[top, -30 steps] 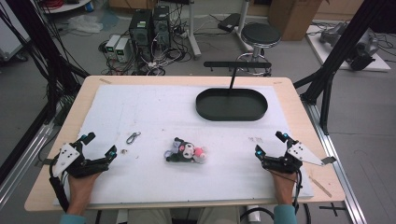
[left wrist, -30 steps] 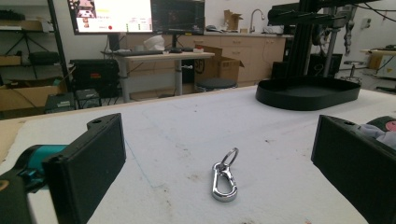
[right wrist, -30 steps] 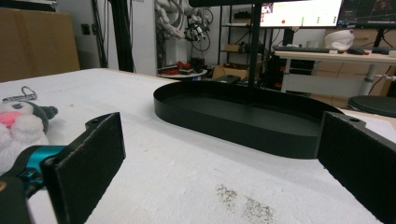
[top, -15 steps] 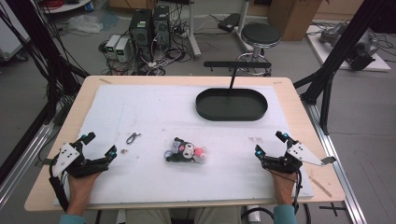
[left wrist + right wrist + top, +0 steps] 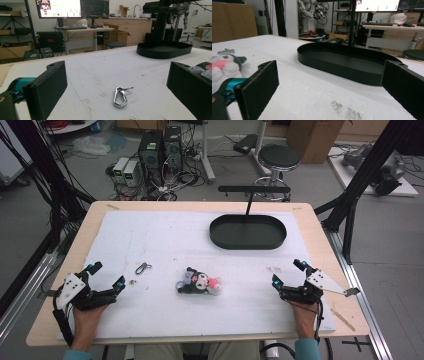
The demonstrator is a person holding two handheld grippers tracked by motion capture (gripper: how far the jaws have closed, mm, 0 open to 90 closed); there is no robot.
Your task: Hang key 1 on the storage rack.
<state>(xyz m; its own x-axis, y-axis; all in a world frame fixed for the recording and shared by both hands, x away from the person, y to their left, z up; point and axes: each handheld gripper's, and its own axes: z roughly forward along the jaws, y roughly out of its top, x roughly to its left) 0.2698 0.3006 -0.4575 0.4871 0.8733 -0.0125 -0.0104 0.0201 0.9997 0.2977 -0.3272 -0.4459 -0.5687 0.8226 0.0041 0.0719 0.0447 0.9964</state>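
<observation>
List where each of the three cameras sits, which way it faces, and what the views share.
High view: above the person's side, looking forward and down on the table; both forearms, left gripper and right gripper show.
Left gripper view: low between open jaws, facing the metal clip.
Right gripper view: low between open jaws, facing the black tray.
Shared: tray, plush toy.

A white mat (image 5: 165,240) covers the pale wooden table (image 5: 90,220). At its centre lies a plush toy (image 5: 200,283) in black, white and pink. At ten o'clock from the toy, a silver metal clip (image 5: 120,97) shines. At one o'clock sits a matte black oval tray (image 5: 247,232). The left gripper (image 5: 106,276) and right gripper (image 5: 287,273) are black with teal accents and grey plates. Faint brownish specks (image 5: 345,110) mark the mat.
</observation>
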